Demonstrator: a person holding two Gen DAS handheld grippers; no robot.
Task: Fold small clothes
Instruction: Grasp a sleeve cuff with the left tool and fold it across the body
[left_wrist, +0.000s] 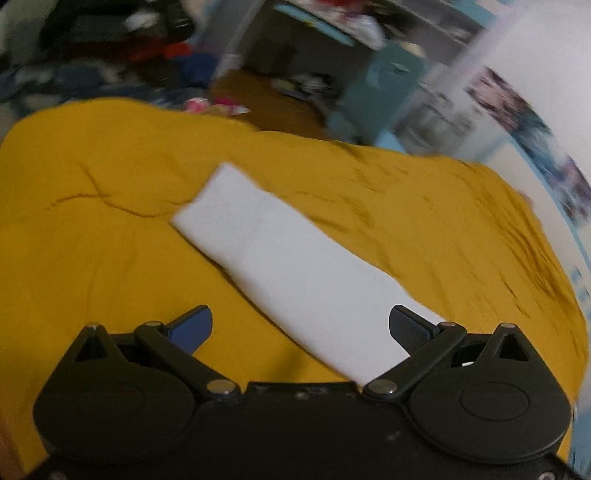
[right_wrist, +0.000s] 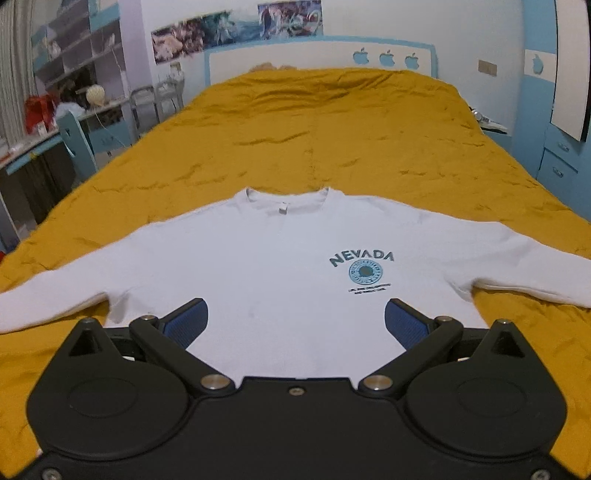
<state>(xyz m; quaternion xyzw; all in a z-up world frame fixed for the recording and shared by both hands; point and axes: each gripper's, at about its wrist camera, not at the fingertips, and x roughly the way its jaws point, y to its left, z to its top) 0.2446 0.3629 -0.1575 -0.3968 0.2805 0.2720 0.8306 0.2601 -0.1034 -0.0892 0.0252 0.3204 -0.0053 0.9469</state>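
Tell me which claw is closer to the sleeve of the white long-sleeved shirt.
Left. The left claw hangs open directly over one sleeve on the mustard yellow bedspread. The right claw hangs open over the shirt's body, between both sleeves.

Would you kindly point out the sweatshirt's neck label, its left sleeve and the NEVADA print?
neck label (right_wrist: 283, 211): right wrist view, on the small grey tag inside the collar.
left sleeve (left_wrist: 280, 266): left wrist view, mid-length of the sleeve.
NEVADA print (right_wrist: 362, 257): right wrist view, on the lettering.
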